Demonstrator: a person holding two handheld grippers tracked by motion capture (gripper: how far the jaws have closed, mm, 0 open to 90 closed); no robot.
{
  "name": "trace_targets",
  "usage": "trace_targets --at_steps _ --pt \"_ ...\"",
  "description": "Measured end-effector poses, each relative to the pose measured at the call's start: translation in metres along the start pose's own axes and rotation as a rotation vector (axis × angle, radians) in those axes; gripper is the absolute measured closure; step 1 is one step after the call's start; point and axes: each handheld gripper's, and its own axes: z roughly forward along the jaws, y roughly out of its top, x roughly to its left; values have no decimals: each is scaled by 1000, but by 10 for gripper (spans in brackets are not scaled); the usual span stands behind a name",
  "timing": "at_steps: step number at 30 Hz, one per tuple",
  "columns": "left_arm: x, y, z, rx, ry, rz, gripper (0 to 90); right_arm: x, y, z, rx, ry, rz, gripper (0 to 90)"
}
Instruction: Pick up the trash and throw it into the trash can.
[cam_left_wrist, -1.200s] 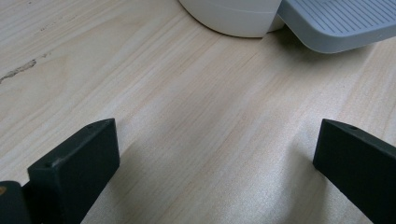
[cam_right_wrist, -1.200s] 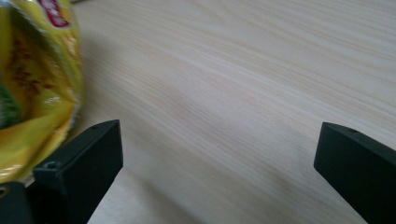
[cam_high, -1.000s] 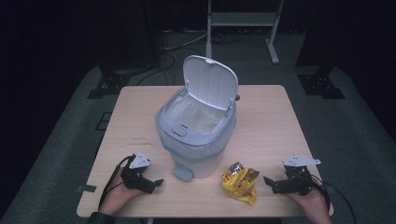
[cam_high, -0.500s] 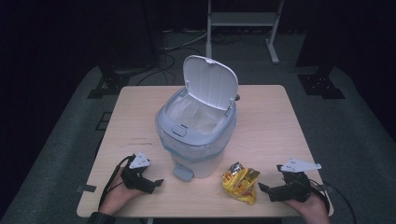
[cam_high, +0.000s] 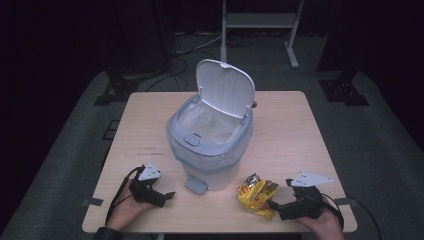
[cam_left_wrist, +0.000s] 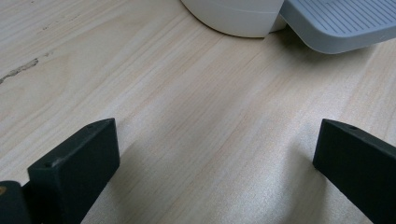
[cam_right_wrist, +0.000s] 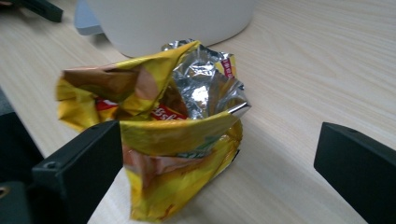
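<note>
Yellow crumpled foil snack bag (cam_right_wrist: 163, 140) lies on the wooden table (cam_high: 295, 130) between your right gripper's (cam_right_wrist: 219, 172) wide-open jaws, touching one jaw. Your left gripper (cam_left_wrist: 210, 172), also spread wide, faces the white plastic bin's (cam_high: 215, 135) grey pedal (cam_left_wrist: 336, 23).

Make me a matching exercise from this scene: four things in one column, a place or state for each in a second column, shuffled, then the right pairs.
Things
1. bin lid
2. snack bag
3. left tongs
4. foot pedal

Places or states
A. crumpled, yellow, between the jaws of the open right tongs
B. raised, standing open at the back of the bin
C. grey, sticking out at the foot of the bin
D. open over bare table, holding nothing

Pairs: 1-B, 2-A, 3-D, 4-C
</note>
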Motion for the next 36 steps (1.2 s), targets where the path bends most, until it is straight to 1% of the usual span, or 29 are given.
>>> trace_targets --at_steps 2,3,7,9,14,16,17,18,20,22,24,27,28,33,36 --pt "0 0 0 0 0 0 0 -2 1 3 2 -7 -4 4" --pt "0 0 0 0 0 0 0 -5 3 5 7 -22 -11 4" --pt "0 0 0 1 0 0 0 -10 5 7 5 -40 -8 4" --pt "0 0 0 0 0 -1 0 -15 7 8 2 -61 -8 4" --pt "0 0 0 3 0 3 0 -29 14 9 -9 -96 13 4" --pt "0 0 0 3 0 3 0 -32 17 9 -15 -91 31 5" --pt "0 0 0 3 0 3 0 -32 21 8 -26 -69 47 6" --pt "0 0 0 3 0 3 0 -32 21 8 -26 -69 47 6" --pt "0 0 0 3 0 3 0 -29 24 5 -45 -53 43 45" --pt "0 0 0 3 0 3 0 -26 27 4 -59 -36 46 46" --pt "0 0 0 3 0 3 0 -23 29 5 -61 -26 42 49" --pt "0 0 0 3 0 3 0 -20 31 9 -46 -16 41 68" --pt "0 0 0 3 0 2 0 -20 31 11 -35 -7 42 111" --pt "0 0 0 3 0 3 0 -16 30 18 -3 22 46 163" --pt "0 0 0 3 0 3 0 -14 29 20 18 40 46 225"
